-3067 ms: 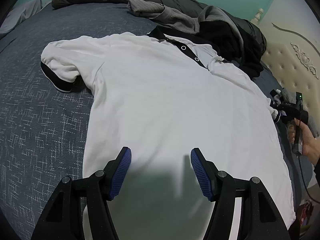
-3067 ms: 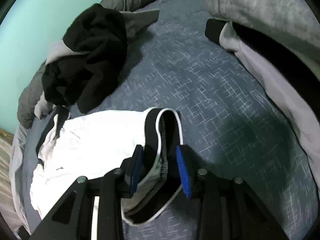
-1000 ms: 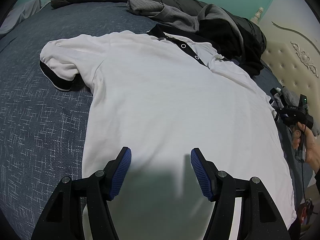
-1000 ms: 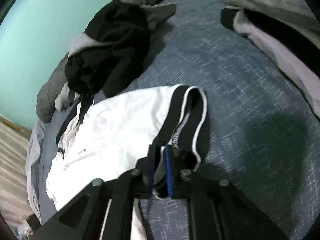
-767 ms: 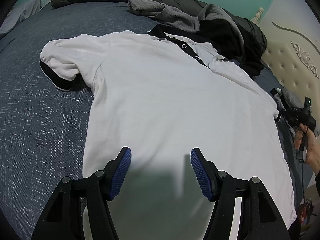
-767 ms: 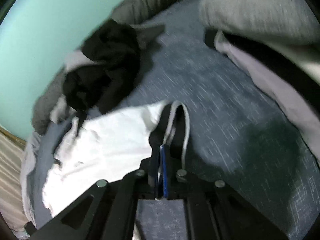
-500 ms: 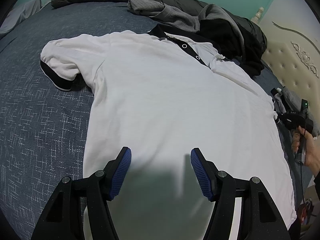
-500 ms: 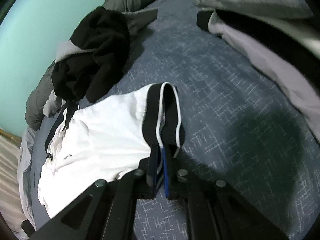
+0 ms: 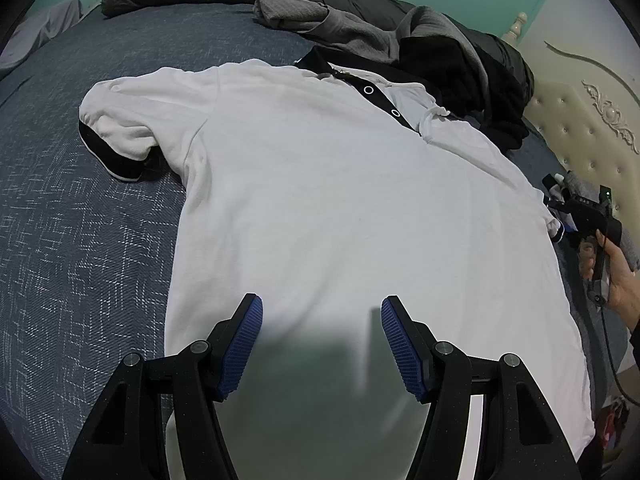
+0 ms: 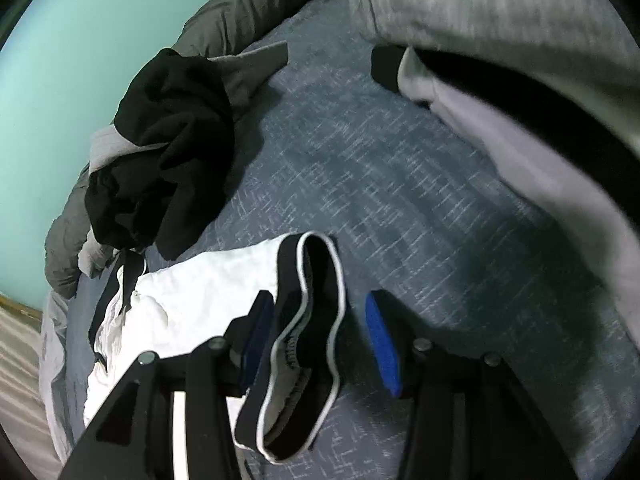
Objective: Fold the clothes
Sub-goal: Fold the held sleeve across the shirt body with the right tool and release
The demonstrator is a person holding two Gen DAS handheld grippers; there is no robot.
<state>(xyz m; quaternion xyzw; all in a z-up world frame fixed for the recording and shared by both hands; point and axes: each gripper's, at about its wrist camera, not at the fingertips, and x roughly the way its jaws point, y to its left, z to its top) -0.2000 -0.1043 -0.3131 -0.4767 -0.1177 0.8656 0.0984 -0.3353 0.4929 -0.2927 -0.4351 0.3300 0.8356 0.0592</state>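
The white polo shirt (image 9: 332, 200) lies spread face up on the bed (image 9: 80, 240), its black collar toward the heap of dark and grey clothes (image 9: 440, 60) at the far side. The body panel shows one flat layer with no fold line across it. The sleeve on the side away from your right gripper (image 10: 320, 336) is bunched, its black cuff turned partly under.

Your left gripper (image 9: 322, 344) hovers over the hem end of the shirt. Its jaws stand wide apart and hold nothing.

Your right gripper is at the opposite sleeve. Its jaws are parted, and the black-banded sleeve cuff (image 10: 308, 320) stands looped up between them, near the left pad. No pad presses the fabric; whether the left pad touches the cuff cannot be told.

Status of the task, as a judgement: no fold is visible on this shirt. Both sleeves lie outward from the body, and the full length is laid out. Sleeve folds, side folds and the lengthwise fold remain. The heap beyond the collar also appears unfolded.

Note that the raised cuff will sag if left unsupported; seat both pads on it before drawing the sleeve across the body.
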